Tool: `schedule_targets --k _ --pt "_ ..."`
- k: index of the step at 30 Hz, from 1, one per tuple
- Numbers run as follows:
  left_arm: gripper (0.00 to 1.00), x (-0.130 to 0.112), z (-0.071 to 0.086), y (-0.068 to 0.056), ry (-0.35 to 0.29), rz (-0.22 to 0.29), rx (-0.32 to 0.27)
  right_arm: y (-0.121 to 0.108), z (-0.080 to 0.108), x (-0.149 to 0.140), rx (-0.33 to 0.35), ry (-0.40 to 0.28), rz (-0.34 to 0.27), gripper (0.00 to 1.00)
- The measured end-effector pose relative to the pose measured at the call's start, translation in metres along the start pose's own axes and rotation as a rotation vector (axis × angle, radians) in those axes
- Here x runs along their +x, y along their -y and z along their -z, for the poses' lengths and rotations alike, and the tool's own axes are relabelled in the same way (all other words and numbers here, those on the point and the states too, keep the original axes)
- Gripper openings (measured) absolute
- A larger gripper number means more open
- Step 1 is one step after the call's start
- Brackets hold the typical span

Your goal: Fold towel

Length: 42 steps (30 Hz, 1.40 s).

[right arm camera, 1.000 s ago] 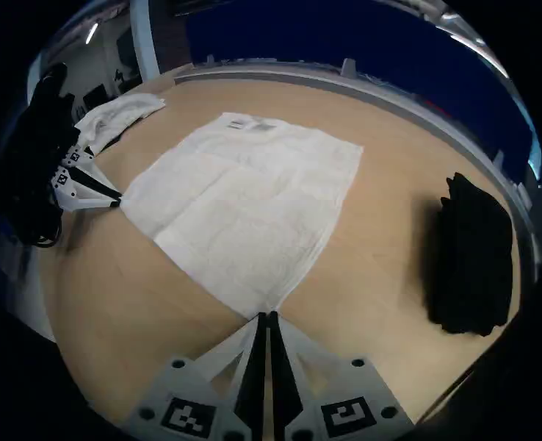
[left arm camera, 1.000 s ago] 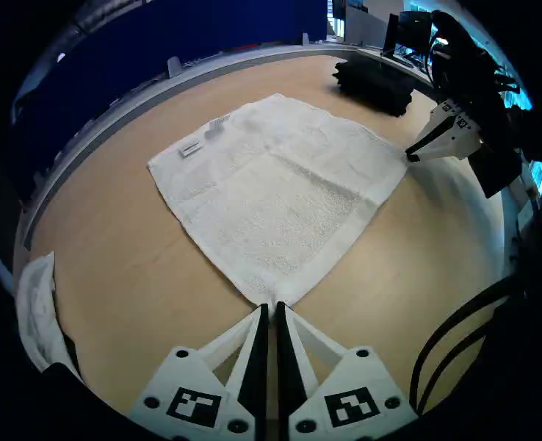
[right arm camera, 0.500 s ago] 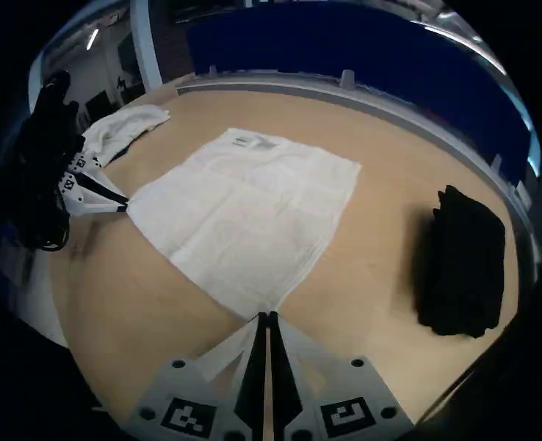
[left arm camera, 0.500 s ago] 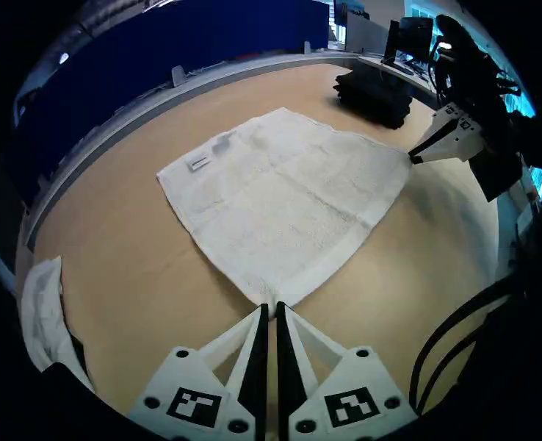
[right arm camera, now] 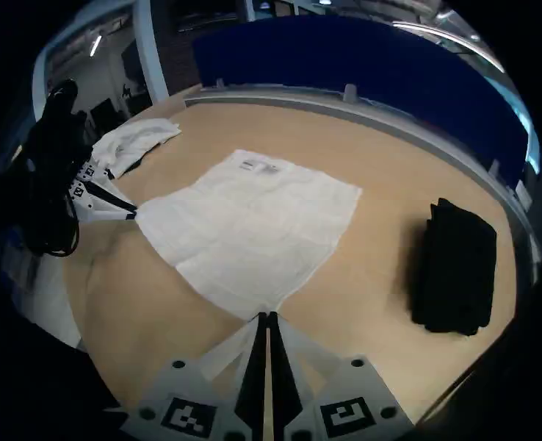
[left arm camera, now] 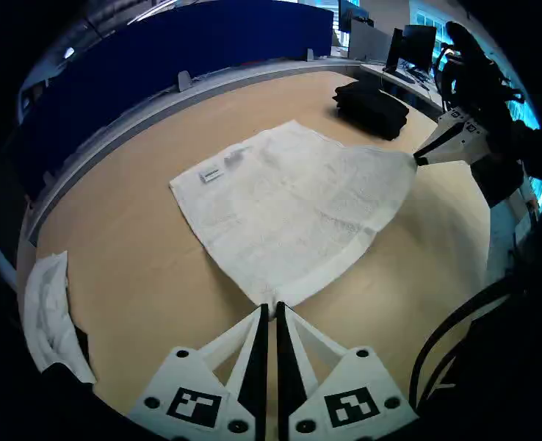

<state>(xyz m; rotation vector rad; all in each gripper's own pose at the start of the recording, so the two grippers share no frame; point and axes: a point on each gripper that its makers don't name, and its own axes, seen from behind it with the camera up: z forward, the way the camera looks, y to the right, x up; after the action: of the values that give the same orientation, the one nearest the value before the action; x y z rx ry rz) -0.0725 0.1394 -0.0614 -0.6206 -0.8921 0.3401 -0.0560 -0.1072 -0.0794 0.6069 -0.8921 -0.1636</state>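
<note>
A white towel [left arm camera: 293,198] [right arm camera: 245,224] is spread on the wooden table, its near edge raised off the surface. My left gripper [left arm camera: 269,307] is shut on one near corner of the towel. My right gripper [right arm camera: 266,316] is shut on the other near corner. In the left gripper view the right gripper [left arm camera: 418,156] holds its corner at the right. In the right gripper view the left gripper [right arm camera: 133,214] holds its corner at the left. A small label [left arm camera: 211,174] lies near the towel's far edge.
A stack of black folded cloth [left arm camera: 370,106] [right arm camera: 454,264] sits on the table beyond the towel. Another white towel [left arm camera: 47,312] [right arm camera: 135,140] lies bunched near the table's side edge. A blue partition [right arm camera: 359,59] runs behind the table's far edge.
Both grippers have risen with the towel's near corners. The near edge has lifted off the table and the view has pulled back.
</note>
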Motion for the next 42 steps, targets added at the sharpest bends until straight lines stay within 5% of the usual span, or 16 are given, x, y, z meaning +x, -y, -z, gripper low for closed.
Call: schedule_targets --k 17,42 --pt "0.07 0.019 0.032 -0.002 -0.031 0.030 -0.004 0.008 0.027 0.020 0.016 -0.039 -0.007 0.02" --pt "0.07 0.038 0.048 0.001 -0.068 0.060 -0.012 0.009 0.045 0.040 0.022 -0.075 -0.004 0.03"
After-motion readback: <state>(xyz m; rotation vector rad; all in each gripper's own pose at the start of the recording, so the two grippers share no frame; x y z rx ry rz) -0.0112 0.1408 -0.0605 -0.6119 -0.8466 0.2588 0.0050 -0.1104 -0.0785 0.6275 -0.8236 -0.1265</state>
